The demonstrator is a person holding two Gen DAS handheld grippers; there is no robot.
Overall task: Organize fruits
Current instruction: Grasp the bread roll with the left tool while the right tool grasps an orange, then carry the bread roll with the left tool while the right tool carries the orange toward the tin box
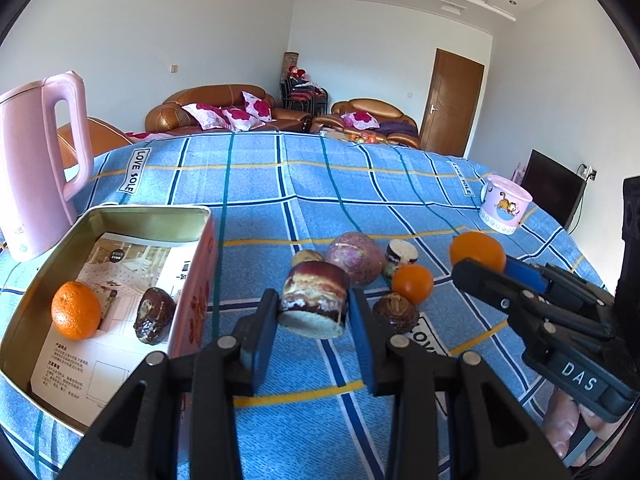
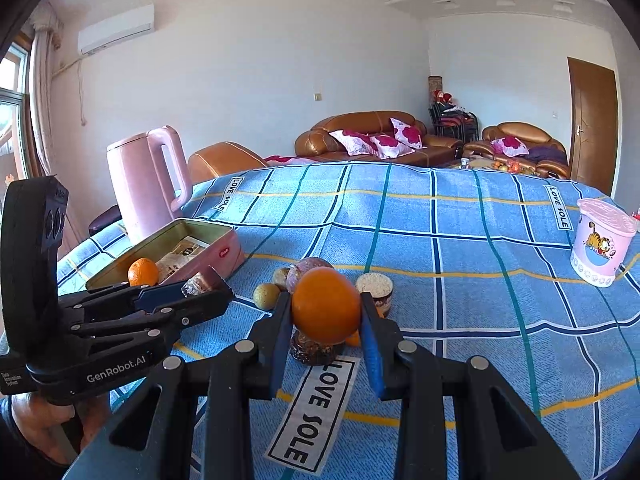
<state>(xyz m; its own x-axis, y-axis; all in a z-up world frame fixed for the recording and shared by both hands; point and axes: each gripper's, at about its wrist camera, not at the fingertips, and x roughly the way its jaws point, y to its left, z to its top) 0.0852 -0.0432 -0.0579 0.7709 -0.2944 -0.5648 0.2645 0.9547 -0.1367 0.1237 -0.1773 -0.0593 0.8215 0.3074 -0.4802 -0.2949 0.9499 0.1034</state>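
Kettle [image 1: 38, 164] in pink stands at the left edge of the blue checked bedspread [image 1: 360, 184], with the open tin [image 1: 192, 276] just beside it holding a small orange [image 1: 75, 310] and a dark brown fruit [image 1: 154, 315]. Right of the tin, the left gripper [image 1: 314, 314] is clamped on a cut dark-skinned fruit chunk [image 1: 314, 300], lifted near the loose fruit pile [image 1: 354, 258] mid-bedspread. Further right, the right gripper [image 2: 326, 320] squeezes a large orange [image 2: 326, 305] above the pile, and a pink cartoon tub [image 2: 602, 248] sits near the right edge.

Black tongs [image 1: 314, 320], blue pads [image 1: 362, 344], silver screws, white lettering.
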